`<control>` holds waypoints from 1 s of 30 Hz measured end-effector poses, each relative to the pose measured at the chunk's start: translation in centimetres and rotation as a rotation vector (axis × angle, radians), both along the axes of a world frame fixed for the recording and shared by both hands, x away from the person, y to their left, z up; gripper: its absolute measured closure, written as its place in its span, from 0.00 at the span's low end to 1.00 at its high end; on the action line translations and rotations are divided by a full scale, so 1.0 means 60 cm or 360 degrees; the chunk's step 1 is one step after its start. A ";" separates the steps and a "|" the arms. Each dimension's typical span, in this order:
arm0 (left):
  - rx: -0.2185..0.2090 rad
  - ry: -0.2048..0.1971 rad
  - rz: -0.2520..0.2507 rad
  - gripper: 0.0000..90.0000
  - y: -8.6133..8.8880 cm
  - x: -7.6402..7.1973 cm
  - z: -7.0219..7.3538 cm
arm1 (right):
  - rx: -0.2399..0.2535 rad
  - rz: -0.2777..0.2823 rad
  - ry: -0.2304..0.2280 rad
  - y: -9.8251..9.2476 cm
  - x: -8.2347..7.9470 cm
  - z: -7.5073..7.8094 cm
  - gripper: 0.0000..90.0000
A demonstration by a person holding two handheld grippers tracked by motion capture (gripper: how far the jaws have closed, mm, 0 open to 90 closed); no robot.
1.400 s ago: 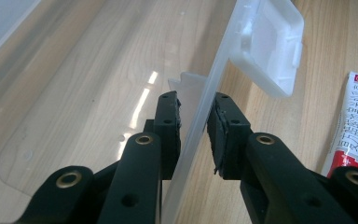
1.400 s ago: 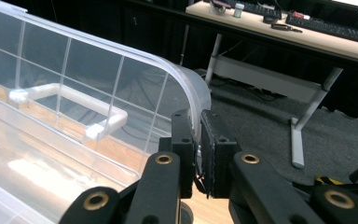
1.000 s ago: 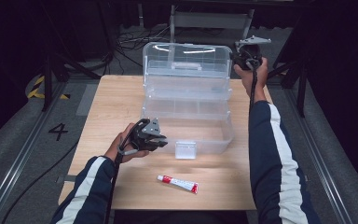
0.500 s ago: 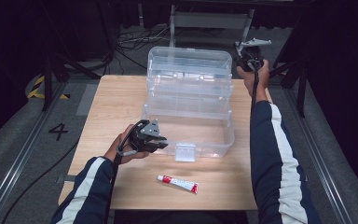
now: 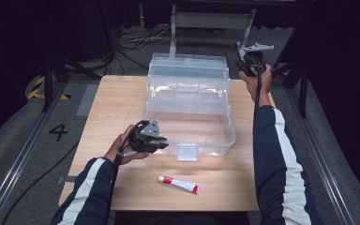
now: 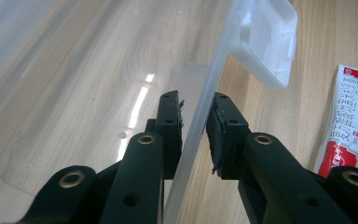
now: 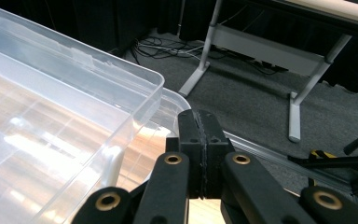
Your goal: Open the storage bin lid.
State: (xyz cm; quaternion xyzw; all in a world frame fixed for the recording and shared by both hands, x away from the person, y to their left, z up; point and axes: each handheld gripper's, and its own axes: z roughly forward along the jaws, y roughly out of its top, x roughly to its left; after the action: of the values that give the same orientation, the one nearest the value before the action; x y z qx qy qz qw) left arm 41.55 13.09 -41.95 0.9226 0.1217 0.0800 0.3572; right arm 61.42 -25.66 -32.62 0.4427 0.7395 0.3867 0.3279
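Note:
A clear plastic box (image 5: pixel 206 140) stands open on the wooden table (image 5: pixel 117 108), its lid (image 5: pixel 187 63) tipped up at the back. My left gripper (image 5: pixel 161 143) is at the box's front left, shut on the clear front wall (image 6: pixel 214 70), one pad on each side (image 6: pixel 198 105). The box's latch (image 6: pixel 261 42) hangs just past the jaws. A red and white tube (image 5: pixel 179 184) lies on the table in front of the box, and its end shows at the right of the left gripper view (image 6: pixel 349 116). My right gripper (image 5: pixel 243 65) hovers beside the lid's right corner (image 7: pixel 65 93), jaws shut together with nothing between them (image 7: pixel 199 121).
Behind the table are grey floor, cables and a metal stand's legs (image 7: pixel 298 112). Bare wood lies left of the box and along the front edge around the tube. A rail (image 5: pixel 23 154) runs along the floor at the left.
The lid has swung a little farther back. My right gripper, which was against the lid's right corner, now stands just off it. The left gripper has kept still on the front wall.

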 end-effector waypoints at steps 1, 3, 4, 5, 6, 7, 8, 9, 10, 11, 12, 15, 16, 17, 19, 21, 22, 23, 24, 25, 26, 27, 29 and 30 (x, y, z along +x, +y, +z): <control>0.0000 -0.0001 -0.0005 0.85 0.000 0.000 0.000 | 0.0003 0.0007 -0.0003 -0.001 -0.003 0.001 1.00; 0.0000 0.0000 -0.0002 0.84 0.000 0.000 0.000 | 0.0000 0.0020 -0.0011 -0.003 -0.010 0.004 0.98; 0.0000 0.0000 -0.0002 0.84 0.000 0.000 0.000 | 0.0000 0.0020 -0.0011 -0.003 -0.010 0.004 0.98; 0.0001 -0.0002 -0.0001 0.84 0.000 0.000 0.000 | -0.0009 0.0029 -0.0014 -0.004 -0.014 0.006 0.98; 0.0009 -0.0015 -0.0003 0.84 0.001 0.000 0.000 | -0.0013 0.0059 -0.0022 -0.005 -0.025 0.010 0.98; 0.0009 -0.0015 -0.0003 0.83 0.001 0.000 0.000 | -0.0020 0.0077 -0.0028 -0.005 -0.031 0.011 0.98; 0.0010 -0.0021 0.0004 0.83 0.001 -0.001 -0.001 | -0.0020 0.0077 -0.0028 -0.005 -0.031 0.011 0.98; 0.0021 -0.0036 0.0007 0.83 0.001 -0.002 0.000 | -0.0027 0.0106 -0.0029 -0.006 -0.039 0.012 0.99; 0.0030 -0.0041 0.0013 0.83 0.000 -0.004 0.001 | -0.0036 0.0134 -0.0026 -0.006 -0.047 0.013 1.00; 0.0038 -0.0047 0.0015 0.83 0.000 -0.005 0.002 | -0.0049 0.0153 -0.0028 -0.005 -0.055 0.013 1.00; 0.0041 -0.0047 0.0013 0.83 0.000 -0.005 0.003 | -0.0054 0.0160 -0.0035 -0.006 -0.061 0.013 1.00; 0.0039 -0.0045 0.0015 0.83 0.000 -0.004 0.003 | -0.0047 0.0202 -0.0049 -0.009 -0.088 0.012 1.00; 0.0038 -0.0048 0.0014 0.83 -0.001 -0.005 0.003 | -0.0046 0.0228 -0.0054 -0.013 -0.103 0.012 1.00; 0.0041 -0.0048 0.0017 0.83 -0.001 -0.005 0.003 | -0.0046 0.0228 -0.0054 -0.013 -0.103 0.012 1.00; 0.0048 -0.0054 0.0020 0.83 -0.001 -0.006 0.003 | -0.0068 0.0228 -0.0066 -0.017 -0.118 0.012 1.00; 0.0048 -0.0056 0.0026 0.83 -0.001 -0.006 0.003 | -0.0050 0.0237 -0.0089 -0.022 -0.134 0.014 1.00; 0.0048 -0.0057 0.0029 0.83 -0.001 -0.007 0.003 | -0.0052 0.0242 -0.0097 -0.024 -0.140 0.015 1.00; 0.0050 -0.0059 0.0030 0.83 -0.001 -0.007 0.003 | -0.0056 0.0248 -0.0098 -0.025 -0.146 0.016 1.00; 0.0049 -0.0060 0.0032 0.83 -0.002 -0.007 0.003 | -0.0059 0.0264 -0.0101 -0.026 -0.154 0.017 1.00; 0.0049 -0.0058 0.0040 0.82 -0.002 -0.008 0.003 | -0.0063 0.0284 -0.0106 -0.028 -0.166 0.018 1.00; 0.0049 -0.0058 0.0040 0.82 -0.002 -0.008 0.003 | -0.0063 0.0284 -0.0106 -0.028 -0.166 0.018 1.00; 0.0043 -0.0059 0.0044 0.82 -0.002 -0.008 0.003 | -0.0059 0.0317 -0.0104 -0.029 -0.179 0.018 1.00; 0.0045 -0.0057 0.0045 0.82 -0.002 -0.008 0.003 | -0.0062 0.0330 -0.0099 -0.029 -0.184 0.017 1.00; 0.0044 -0.0055 0.0045 0.82 -0.002 -0.007 0.003 | -0.0056 0.0355 -0.0092 -0.029 -0.191 0.016 1.00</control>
State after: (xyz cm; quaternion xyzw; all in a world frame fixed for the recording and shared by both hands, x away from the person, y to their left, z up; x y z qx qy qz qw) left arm 41.10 12.97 -41.78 0.9241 0.1273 0.1026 0.3454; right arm 49.98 -27.37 -31.65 0.3406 0.7811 0.4203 0.3118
